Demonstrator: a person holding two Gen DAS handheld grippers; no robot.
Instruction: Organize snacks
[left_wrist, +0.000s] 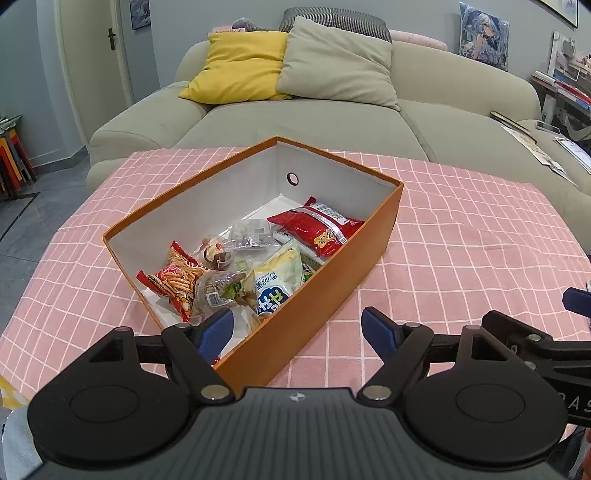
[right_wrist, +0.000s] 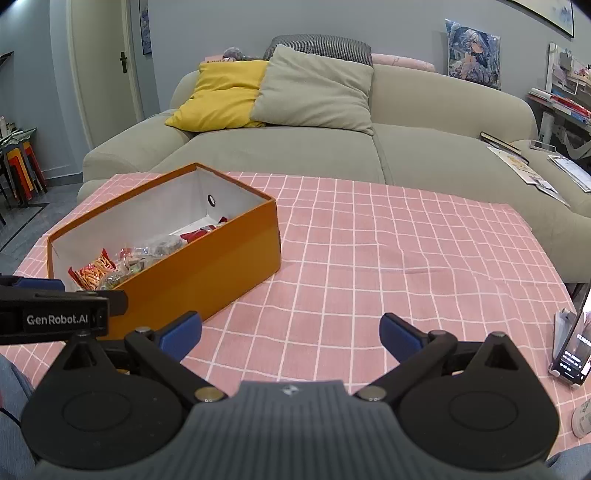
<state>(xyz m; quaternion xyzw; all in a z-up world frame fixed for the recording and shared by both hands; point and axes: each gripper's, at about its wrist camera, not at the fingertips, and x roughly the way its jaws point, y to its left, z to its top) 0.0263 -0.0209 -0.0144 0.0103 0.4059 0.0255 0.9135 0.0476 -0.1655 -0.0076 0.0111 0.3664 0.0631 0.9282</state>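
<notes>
An open orange box (left_wrist: 332, 291) with a white inside stands on the pink checked tablecloth (left_wrist: 461, 240). It holds several snack packets: a red bag (left_wrist: 317, 225), a red stick-snack bag (left_wrist: 177, 280), a yellow-green bag (left_wrist: 277, 284) and clear packets (left_wrist: 251, 236). My left gripper (left_wrist: 297, 326) is open and empty at the box's near corner. The box also shows in the right wrist view (right_wrist: 207, 254), at left. My right gripper (right_wrist: 290, 334) is open and empty over bare cloth to the right of the box.
A beige sofa (right_wrist: 332, 155) with a yellow cushion (right_wrist: 221, 96) and a grey cushion (right_wrist: 314, 92) stands behind the table. A phone on a stand (right_wrist: 572, 343) is at the table's right edge. Books and papers (right_wrist: 524, 166) lie on the sofa's right end.
</notes>
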